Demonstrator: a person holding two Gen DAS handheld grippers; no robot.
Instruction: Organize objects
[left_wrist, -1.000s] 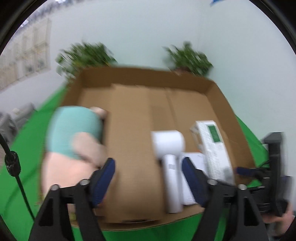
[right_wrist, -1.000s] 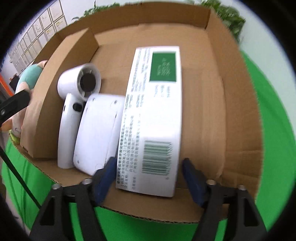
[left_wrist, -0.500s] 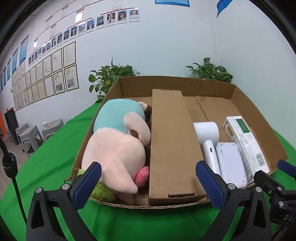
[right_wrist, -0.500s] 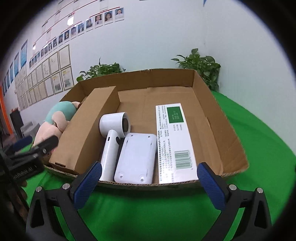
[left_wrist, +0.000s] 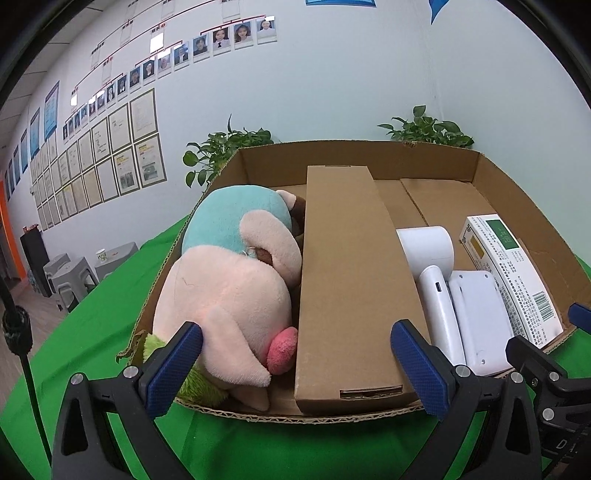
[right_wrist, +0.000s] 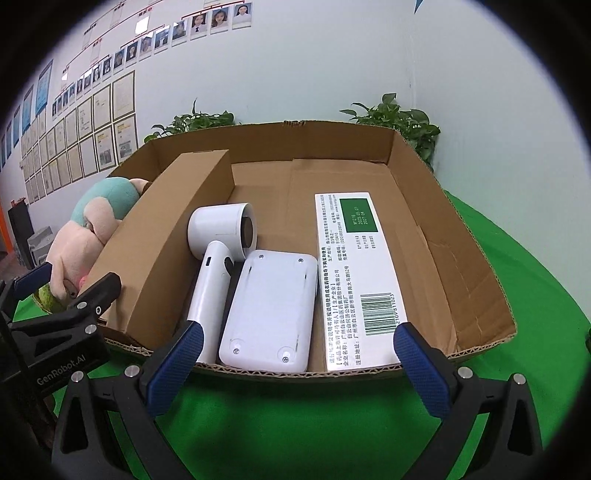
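I hold both tools tilted downward at the near edge of the box (left_wrist: 517, 206). My left tool (left_wrist: 295, 373) gapes wide and empty at the bottom of its frame, before the plush (left_wrist: 229, 280) and divider (left_wrist: 351, 277). My right tool (right_wrist: 295, 369) is equally wide, gripping nothing, low in its frame before the dryer (right_wrist: 218, 258), white case (right_wrist: 273, 310) and carton (right_wrist: 354, 273). Green tabltop (right_wrist: 517, 258) lies beneath.

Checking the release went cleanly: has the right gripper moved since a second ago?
Yes. The right gripper has backed out of the cardboard box, off the white carton, and now hangs open over the green cloth.
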